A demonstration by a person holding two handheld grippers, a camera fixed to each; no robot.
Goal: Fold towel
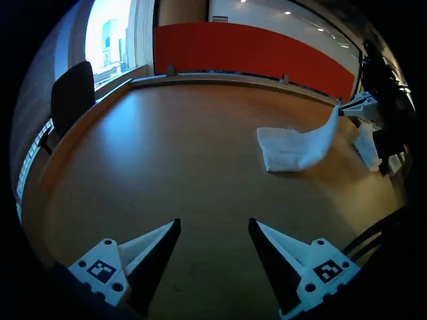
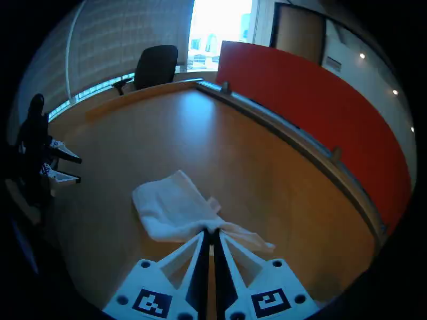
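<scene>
Office, open-plan type, high floor.

A long wood-topped desk (image 1: pixel 176 160) is bounded along its far edge by a red divider screen (image 1: pixel 251 50), which is held in small clamp brackets (image 1: pixel 171 70) of the kind used between workstations. A dark swivel office chair (image 2: pixel 156 65) with armrests is drawn up at the desk's window end. Through a tall window (image 1: pixel 109 37) high-rise buildings (image 1: pixel 113 32) are seen in daylight, so a city setting is indicated. Recessed ceiling spotlights (image 1: pixel 288 12) are set in a white ceiling. A gridded surface (image 2: pixel 123 37) is noted beside the window; whether blind or wall panel cannot be told. A brown door-like panel (image 2: pixel 299 29) is seen behind the screen.
</scene>
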